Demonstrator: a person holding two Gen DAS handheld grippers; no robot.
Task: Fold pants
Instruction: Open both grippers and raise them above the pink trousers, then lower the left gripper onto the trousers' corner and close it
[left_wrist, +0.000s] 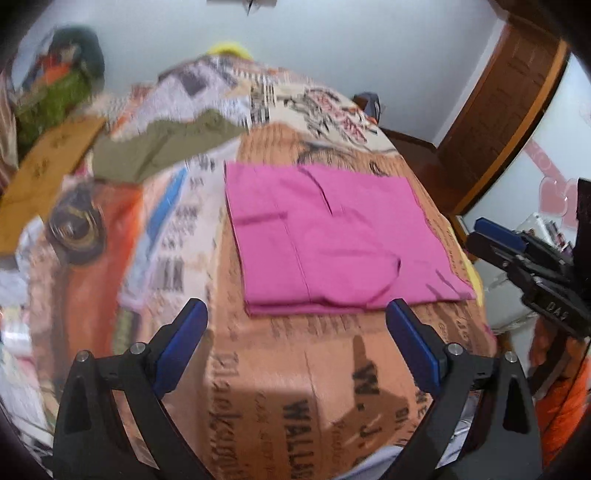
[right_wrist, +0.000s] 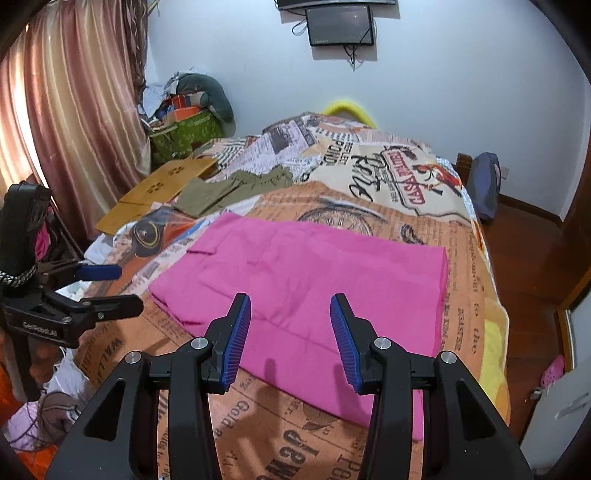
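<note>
The pink pants (left_wrist: 328, 236) lie folded into a flat rectangle on the printed bedspread (left_wrist: 280, 369). They also show in the right wrist view (right_wrist: 314, 288). My left gripper (left_wrist: 295, 314) is open and empty, held above the bed just short of the near edge of the pants. My right gripper (right_wrist: 290, 306) is open and empty, hovering over the near part of the pants. The right gripper also shows at the right edge of the left wrist view (left_wrist: 484, 232), and the left gripper at the left edge of the right wrist view (right_wrist: 125, 288).
Folded olive-green pants (right_wrist: 232, 188) and a brown cardboard sheet (right_wrist: 155, 192) lie at the bed's far left. A cap (right_wrist: 147, 232) sits beside the pink pants. A green basket of clutter (right_wrist: 184, 133) stands by the curtain. The wooden floor (right_wrist: 524, 240) is to the right.
</note>
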